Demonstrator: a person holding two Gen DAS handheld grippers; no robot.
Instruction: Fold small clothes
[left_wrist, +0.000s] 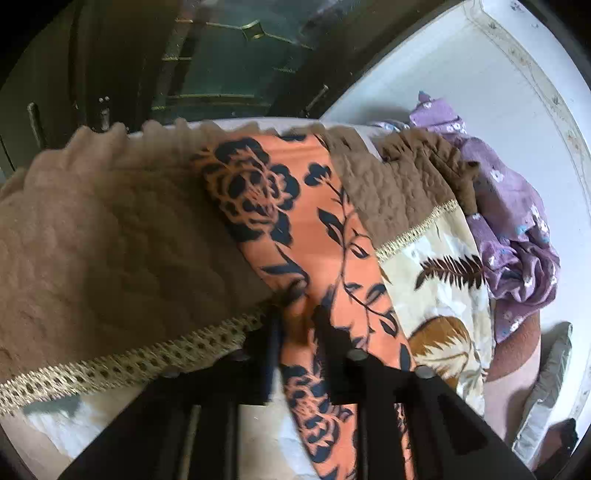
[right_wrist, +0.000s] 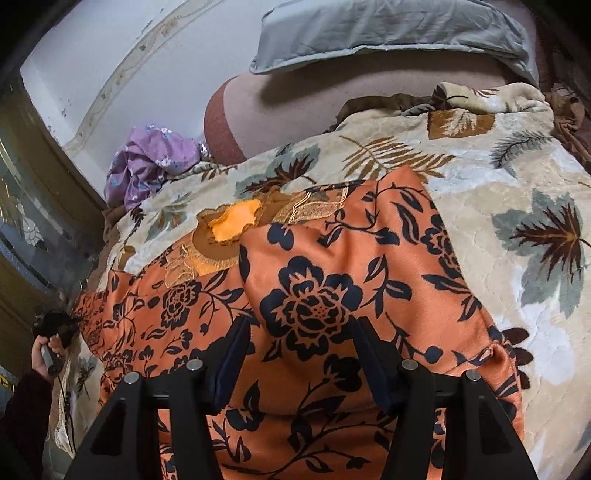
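Note:
An orange garment with dark blue flowers (right_wrist: 325, 280) lies spread on a leaf-patterned blanket (right_wrist: 517, 206). Its brown embroidered neckline (right_wrist: 229, 229) faces away. My right gripper (right_wrist: 301, 328) is open, its fingers either side of a raised fold of the garment. My left gripper (left_wrist: 297, 317) is shut on an edge of the orange garment (left_wrist: 295, 221) and holds it lifted. It also shows in the right wrist view (right_wrist: 62, 328) at the garment's far left edge. A brown blanket border with lace trim (left_wrist: 110, 258) drapes close to the left camera.
A purple flowered garment (right_wrist: 151, 166) lies crumpled at the blanket's far edge by the white wall (right_wrist: 110, 74). A grey pillow (right_wrist: 388, 33) rests on a pink sheet (right_wrist: 314, 107). A dark wardrobe with glass doors (left_wrist: 221, 66) stands behind.

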